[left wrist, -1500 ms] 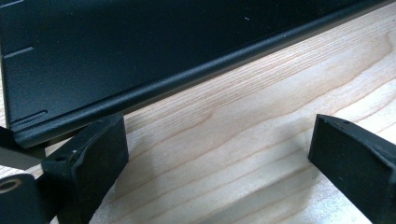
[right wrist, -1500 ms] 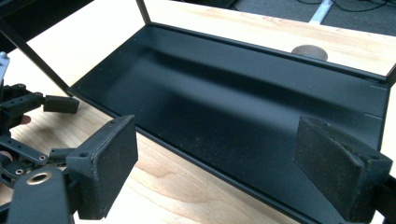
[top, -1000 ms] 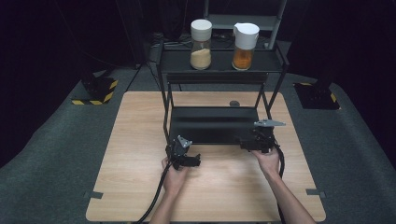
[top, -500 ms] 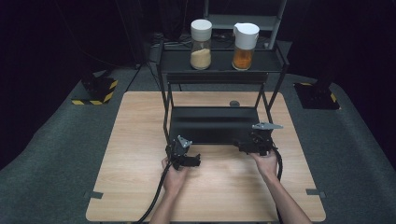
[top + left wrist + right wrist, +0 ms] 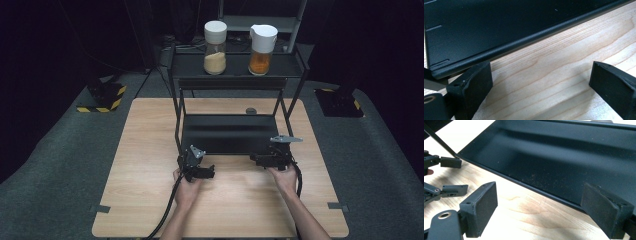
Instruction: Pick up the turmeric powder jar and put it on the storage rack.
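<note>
Dark curtains and grey carpet surround a pale wooden worktop point(image 5: 150, 165) that carries a black two-tier metal rack point(image 5: 230, 132). On its top shelf stand two jars, one with pale grains and a white lid point(image 5: 215, 47), one with amber contents and a white spout lid point(image 5: 262, 49). The rack's lower tray sits on the wood just ahead of both hands. The left tool point(image 5: 209, 172) lies low by the tray's front left corner, jaws spread, only bare wood between them. The right tool point(image 5: 255, 159) sits at the tray's front right edge, jaws also spread, one pad over the tray's rim, gripping nothing. A small dark disc point(image 5: 251, 110) rests behind the rack.
</note>
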A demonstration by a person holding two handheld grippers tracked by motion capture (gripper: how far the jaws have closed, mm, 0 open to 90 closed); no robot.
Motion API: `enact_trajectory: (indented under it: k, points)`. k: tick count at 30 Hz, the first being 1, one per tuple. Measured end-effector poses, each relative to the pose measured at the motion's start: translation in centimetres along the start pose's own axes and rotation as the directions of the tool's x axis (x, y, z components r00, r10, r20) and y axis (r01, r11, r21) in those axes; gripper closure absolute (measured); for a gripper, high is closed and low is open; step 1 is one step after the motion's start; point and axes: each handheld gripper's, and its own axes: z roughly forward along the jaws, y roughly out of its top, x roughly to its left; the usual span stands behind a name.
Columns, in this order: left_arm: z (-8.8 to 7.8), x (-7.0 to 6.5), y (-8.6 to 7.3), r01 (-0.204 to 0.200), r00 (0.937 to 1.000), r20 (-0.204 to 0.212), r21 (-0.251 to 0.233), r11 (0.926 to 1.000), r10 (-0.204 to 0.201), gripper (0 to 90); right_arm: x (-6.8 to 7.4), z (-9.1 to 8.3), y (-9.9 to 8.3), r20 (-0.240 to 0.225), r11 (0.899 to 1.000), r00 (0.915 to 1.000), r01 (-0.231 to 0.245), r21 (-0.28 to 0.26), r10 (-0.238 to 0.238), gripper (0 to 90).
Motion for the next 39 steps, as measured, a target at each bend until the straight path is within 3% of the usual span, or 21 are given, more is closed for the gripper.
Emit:
enact_trajectory:
  k: [34,39]
  points:
    - [0.0,0.0,0.0,0.007,1.0,0.0,-0.003,1.0,-0.007,4.7,0.0,1.2,-2.2,0.036,0.999,0.9993,0.006,0.033,-0.007,13.1]
    - [0.0,0.0,0.0,0.007,1.0,0.001,-0.003,1.0,-0.007,4.7,0.6,1.4,-2.4,0.053,0.998,0.9976,0.042,0.044,-0.044,13.0]
